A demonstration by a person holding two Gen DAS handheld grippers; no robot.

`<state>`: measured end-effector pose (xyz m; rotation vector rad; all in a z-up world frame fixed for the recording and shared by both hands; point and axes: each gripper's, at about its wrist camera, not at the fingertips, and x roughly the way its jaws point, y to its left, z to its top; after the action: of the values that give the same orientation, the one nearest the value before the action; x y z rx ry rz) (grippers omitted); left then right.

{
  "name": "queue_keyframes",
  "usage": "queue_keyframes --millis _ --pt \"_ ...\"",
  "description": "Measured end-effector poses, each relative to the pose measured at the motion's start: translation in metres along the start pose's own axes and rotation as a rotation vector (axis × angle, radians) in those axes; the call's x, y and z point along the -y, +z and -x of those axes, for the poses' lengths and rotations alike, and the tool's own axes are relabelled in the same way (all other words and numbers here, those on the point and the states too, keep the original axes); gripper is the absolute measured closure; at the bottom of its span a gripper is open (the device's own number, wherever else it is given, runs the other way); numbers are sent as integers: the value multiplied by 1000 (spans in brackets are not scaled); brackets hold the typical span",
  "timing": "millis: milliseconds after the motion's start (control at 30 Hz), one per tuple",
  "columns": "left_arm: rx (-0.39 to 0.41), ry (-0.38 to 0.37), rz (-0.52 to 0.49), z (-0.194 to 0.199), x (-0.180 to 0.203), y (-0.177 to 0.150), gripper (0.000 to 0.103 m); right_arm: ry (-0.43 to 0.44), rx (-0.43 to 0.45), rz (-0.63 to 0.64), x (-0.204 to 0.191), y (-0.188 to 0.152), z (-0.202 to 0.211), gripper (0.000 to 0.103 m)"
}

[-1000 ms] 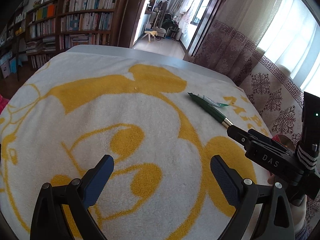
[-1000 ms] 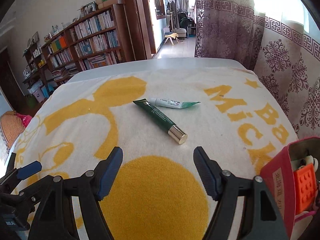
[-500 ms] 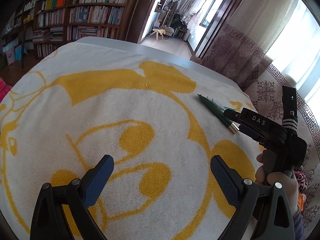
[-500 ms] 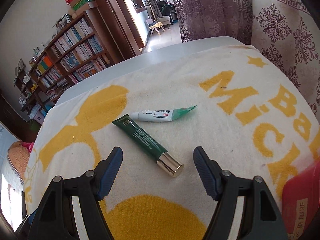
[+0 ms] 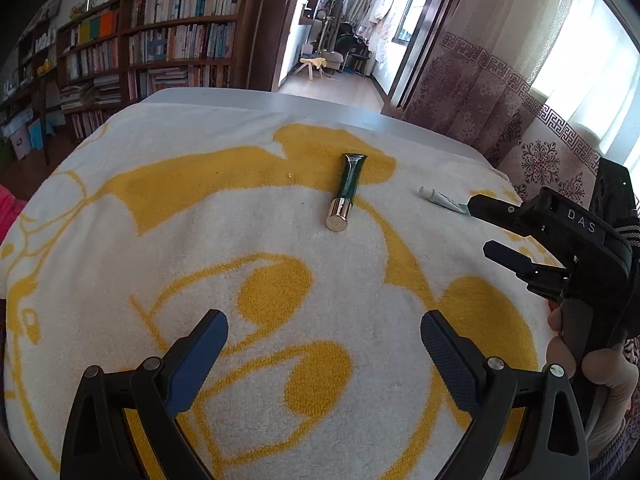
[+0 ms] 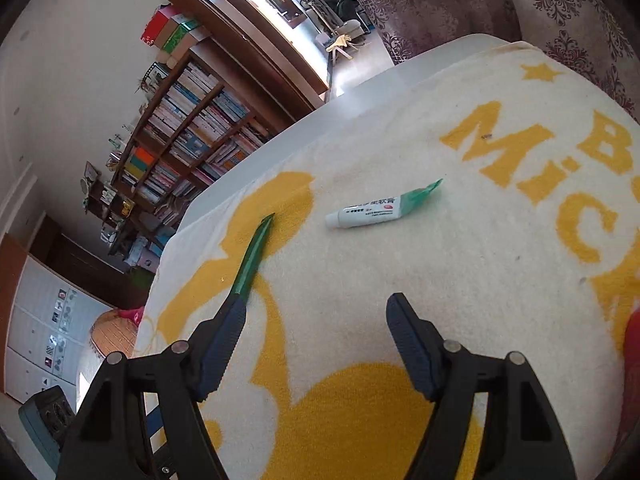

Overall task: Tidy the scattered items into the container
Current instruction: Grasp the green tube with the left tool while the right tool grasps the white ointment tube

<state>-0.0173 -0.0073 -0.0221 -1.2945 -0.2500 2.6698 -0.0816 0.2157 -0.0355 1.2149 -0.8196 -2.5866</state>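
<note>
A dark green tube (image 5: 347, 184) with a gold cap lies on the yellow-and-white towel (image 5: 280, 240), cap end toward me. To its right is a small white tube (image 5: 436, 197), its tail hidden behind my right gripper (image 5: 483, 226), which hovers open and rolled on its side. In the right wrist view the white tube (image 6: 370, 210) lies ahead of the open right gripper (image 6: 316, 320). The green tube (image 6: 254, 254) lies to the left, its cap end hidden behind the left finger. A sliver of the red container (image 6: 632, 332) shows at the right edge. My left gripper (image 5: 322, 340) is open over bare towel.
The towel covers a white table (image 5: 320, 110) whose far edge drops to the floor. Patterned curtains (image 5: 480, 92) hang to the right, bookshelves (image 5: 160, 52) stand beyond. A hand (image 5: 600, 364) holds the right gripper's handle.
The green tube has slid left, away from the white tube, and turned cap-first toward the left gripper. The right gripper has rolled on its side and moved closer to the tubes.
</note>
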Motion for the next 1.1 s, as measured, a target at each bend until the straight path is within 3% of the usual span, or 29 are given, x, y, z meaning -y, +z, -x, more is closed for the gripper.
queue_keyframes --millis 100,300,433,500,533,567,633,700,767,1100 --pt "-7 -26 -55 -9 8 21 4 -72 51 15 3 4 8 26" --pt "-4 71 -43 -53 0 71 4 -102 70 -6 12 7 10 27" --pt "-21 89 -56 -81 5 85 5 -127 80 -36 25 9 10 27" --pt "-48 93 -65 -95 9 87 20 -127 75 -57 31 10 10 27" --pt "-70 87 -69 -103 10 88 37 -131 74 -62 33 10 9 27" --pt "-73 88 -73 -109 12 87 44 -136 74 -62 34 10 8 27" --pt "-57 109 -98 -113 16 87 47 -143 72 -52 33 9 7 27" --pt "-52 75 -109 -113 17 88 73 -152 77 -32 29 8 7 27" --pt "-49 51 -97 -111 14 88 83 -163 84 -11 26 7 8 27" --pt "-27 42 -9 -91 -18 91 85 -140 63 -17 24 7 9 27"
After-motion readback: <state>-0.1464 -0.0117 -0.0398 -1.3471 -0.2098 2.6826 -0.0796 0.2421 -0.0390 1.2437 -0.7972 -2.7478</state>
